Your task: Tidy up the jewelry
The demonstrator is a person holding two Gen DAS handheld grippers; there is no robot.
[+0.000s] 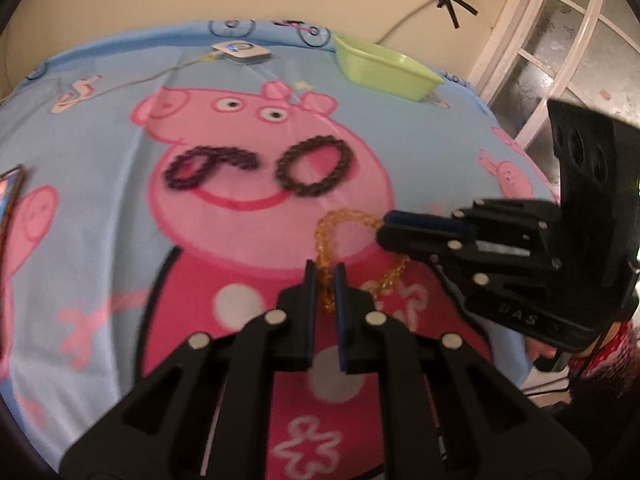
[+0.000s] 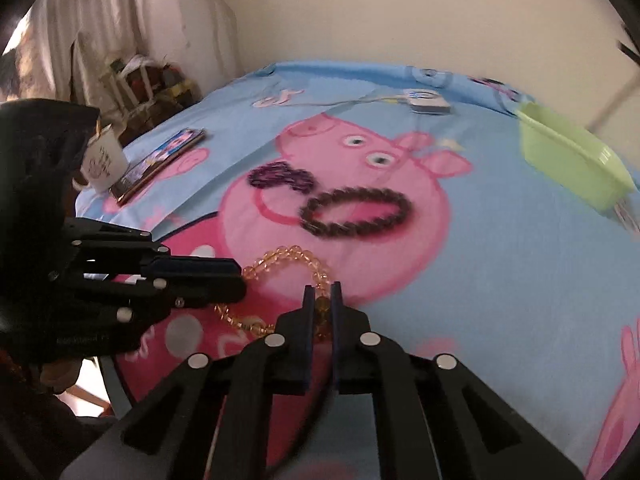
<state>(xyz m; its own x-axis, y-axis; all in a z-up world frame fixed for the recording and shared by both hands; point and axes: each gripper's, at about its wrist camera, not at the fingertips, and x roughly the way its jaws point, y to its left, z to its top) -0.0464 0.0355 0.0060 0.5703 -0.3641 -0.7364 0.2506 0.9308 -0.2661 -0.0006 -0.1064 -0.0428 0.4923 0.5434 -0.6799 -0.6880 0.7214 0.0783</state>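
Note:
An amber bead bracelet (image 1: 340, 218) lies stretched over the pig-print cloth, held at two places. My left gripper (image 1: 324, 270) is shut on one part of it; my right gripper (image 1: 386, 226) comes in from the right and is shut on another part. In the right wrist view the amber bracelet (image 2: 280, 258) runs between my right gripper (image 2: 320, 290) and my left gripper (image 2: 240, 284). A dark purple bracelet (image 1: 208, 166) (image 2: 280, 176) and a brown bead bracelet (image 1: 316, 166) (image 2: 356, 212) lie farther back on the cloth.
A light green plastic bowl (image 1: 384, 66) (image 2: 572, 162) stands at the far right of the bed. A white device with a cable (image 1: 240, 52) (image 2: 428, 102) lies at the back. A white cup (image 2: 102, 162) and a book (image 2: 160, 160) sit at the left edge.

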